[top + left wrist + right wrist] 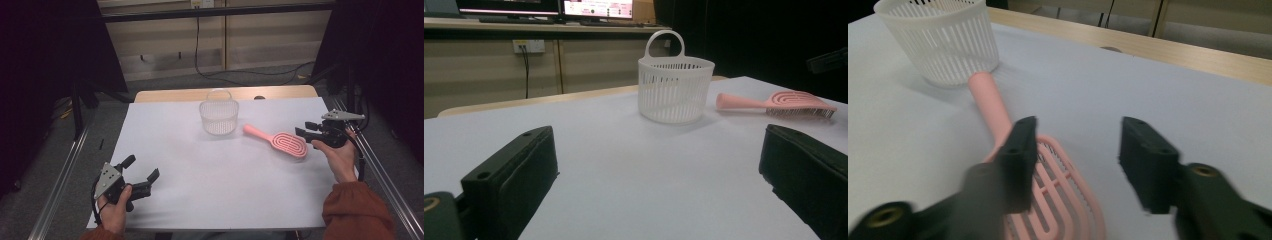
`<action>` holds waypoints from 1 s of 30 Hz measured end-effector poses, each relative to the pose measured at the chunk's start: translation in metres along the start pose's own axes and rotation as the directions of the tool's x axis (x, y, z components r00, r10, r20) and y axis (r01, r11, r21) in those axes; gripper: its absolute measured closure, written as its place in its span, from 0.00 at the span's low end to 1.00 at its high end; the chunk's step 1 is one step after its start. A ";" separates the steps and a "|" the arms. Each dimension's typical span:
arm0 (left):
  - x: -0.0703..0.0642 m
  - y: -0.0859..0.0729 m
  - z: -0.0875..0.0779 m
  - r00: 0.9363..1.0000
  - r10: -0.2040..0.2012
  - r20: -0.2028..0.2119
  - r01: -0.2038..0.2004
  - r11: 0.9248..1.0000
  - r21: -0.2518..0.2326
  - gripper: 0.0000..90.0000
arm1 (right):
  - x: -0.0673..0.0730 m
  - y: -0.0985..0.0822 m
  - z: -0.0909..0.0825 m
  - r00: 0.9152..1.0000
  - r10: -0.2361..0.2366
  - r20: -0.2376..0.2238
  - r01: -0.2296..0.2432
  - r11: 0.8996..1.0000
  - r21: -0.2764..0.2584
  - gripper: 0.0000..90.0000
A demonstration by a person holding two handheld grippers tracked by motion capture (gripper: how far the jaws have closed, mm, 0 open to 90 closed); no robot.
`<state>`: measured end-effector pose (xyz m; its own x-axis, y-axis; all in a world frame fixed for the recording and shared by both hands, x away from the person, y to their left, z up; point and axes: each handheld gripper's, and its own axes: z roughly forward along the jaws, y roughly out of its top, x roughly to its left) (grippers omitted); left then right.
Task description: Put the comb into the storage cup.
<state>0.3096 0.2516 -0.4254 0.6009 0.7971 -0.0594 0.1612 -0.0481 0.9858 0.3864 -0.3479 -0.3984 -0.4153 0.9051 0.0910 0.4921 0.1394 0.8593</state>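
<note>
A pink hairbrush [280,141] lies flat on the white tabletop [210,170], right of centre, its handle angled toward a white slotted basket [219,116] that stands upright just beside the handle's tip without clearly touching it. The brush looks like light, rigid moulded plastic, its vented head bristle-side down, so it should lift easily but could slide on the smooth sheet. The round handle appears the surest place to take hold; the broad, flat head offers only thin edges. The right claw [303,130], held in a hand at the tabletop's right edge, hovers at the head end of the brush, jaws released and parted with nothing between them; in the right gripper view one jaw hangs over the head, the other over bare tabletop. The left claw [142,170] rests near the front left corner, well apart from brush and basket, jaws spread wide and empty. A cable [200,55] hangs down the wall behind.
</note>
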 end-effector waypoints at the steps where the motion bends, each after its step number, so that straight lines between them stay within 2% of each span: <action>1: 0.000 0.000 0.000 1.000 -0.002 -0.002 0.002 1.000 -0.001 0.02 | 0.001 0.001 -0.001 1.000 0.010 -0.001 -0.010 1.000 -0.014 0.35; 2: 0.000 0.000 0.000 1.000 -0.001 -0.002 0.001 1.000 -0.001 0.02 | 0.004 0.002 -0.001 1.000 0.005 0.003 -0.005 1.000 -0.028 0.27; 3: 0.000 0.000 0.000 1.000 -0.001 -0.002 0.001 1.000 -0.001 0.02 | 0.004 0.002 -0.001 1.000 0.005 0.003 -0.005 1.000 -0.028 0.27; 4: 0.000 0.000 0.000 1.000 -0.001 -0.003 0.001 1.000 0.000 0.02 | 0.006 0.003 0.000 1.000 -0.006 0.022 0.006 1.000 -0.027 0.18; 5: 0.000 0.000 0.000 1.000 -0.002 -0.002 0.002 1.000 0.000 0.02 | 0.006 0.003 0.000 1.000 -0.006 0.022 0.006 1.000 -0.027 0.18; 6: 0.000 0.000 0.000 1.000 -0.004 0.000 0.004 1.000 0.001 0.03 | 0.009 0.004 0.000 0.998 -0.008 0.054 0.009 1.000 -0.008 0.14; 9: 0.000 0.000 0.000 1.000 -0.004 -0.002 0.004 1.000 0.001 0.03 | 0.012 0.006 0.000 0.999 -0.019 0.048 0.020 1.000 -0.015 0.08; 11: 0.000 0.000 0.000 1.000 -0.002 -0.004 0.002 1.000 0.001 0.03 | 0.014 0.007 -0.002 1.000 -0.006 0.030 0.007 1.000 -0.015 0.06; 12: 0.000 0.000 0.000 1.000 -0.001 -0.006 0.001 1.000 0.001 0.03 | 0.015 0.007 -0.002 1.000 -0.015 0.017 0.015 1.000 -0.014 0.05; 15: 0.000 0.000 0.000 1.000 -0.004 -0.005 0.004 1.000 0.001 0.03 | 0.019 0.006 -0.006 0.999 -0.038 0.013 0.038 0.999 0.001 0.06; 17: 0.000 0.000 0.000 1.000 -0.004 -0.004 0.004 1.000 0.004 0.03 | 0.021 0.003 -0.008 0.998 -0.057 0.032 0.057 0.998 -0.001 0.06; 18: 0.001 0.000 0.000 1.000 0.003 -0.004 -0.003 1.000 0.008 0.03 | 0.022 0.001 -0.009 0.997 -0.060 0.048 0.059 0.998 0.014 0.07; 20: 0.000 -0.001 0.001 1.000 -0.001 -0.001 0.001 1.000 0.008 0.03 | 0.025 -0.003 -0.011 0.992 -0.092 0.083 0.085 0.993 0.083 0.04; 22: 0.000 -0.001 0.001 1.000 0.003 0.004 -0.003 1.000 0.011 0.03 | 0.027 -0.008 -0.013 0.992 -0.089 0.085 0.079 0.991 0.108 0.03; 24: -0.001 -0.001 0.002 1.000 0.000 0.004 0.000 1.000 0.011 0.03 | 0.026 -0.009 -0.014 0.996 -0.074 0.041 0.067 0.988 0.140 0.04; 25: -0.001 -0.001 0.002 1.000 0.005 0.005 -0.005 1.000 0.013 0.03 | 0.026 -0.008 -0.013 0.997 -0.078 0.020 0.074 0.987 0.141 0.04; 26: -0.001 -0.001 0.002 1.000 0.003 0.006 -0.003 1.000 0.011 0.03 | 0.026 -0.008 -0.013 0.997 -0.078 0.020 0.074 0.987 0.141 0.04; 27: -0.001 -0.001 0.002 1.000 0.002 0.005 -0.002 1.000 0.012 0.03 | 0.027 -0.005 -0.010 0.996 -0.091 -0.013 0.092 0.984 0.153 0.07; 28: -0.001 -0.001 0.002 1.000 0.002 0.005 -0.002 1.000 0.012 0.03 | 0.027 -0.005 -0.010 0.996 -0.091 -0.013 0.092 0.984 0.153 0.07; 30: -0.001 -0.001 0.002 1.000 -0.001 0.006 0.000 1.000 0.013 0.03 | 0.027 0.000 -0.006 0.996 -0.084 -0.042 0.090 0.983 0.162 0.09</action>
<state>0.3108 0.2496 -0.4268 0.6059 0.7932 -0.0610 0.1713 -0.0552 0.9837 0.3709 -0.3257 -0.3933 -0.4873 0.8723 0.0396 0.5700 0.2834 0.7712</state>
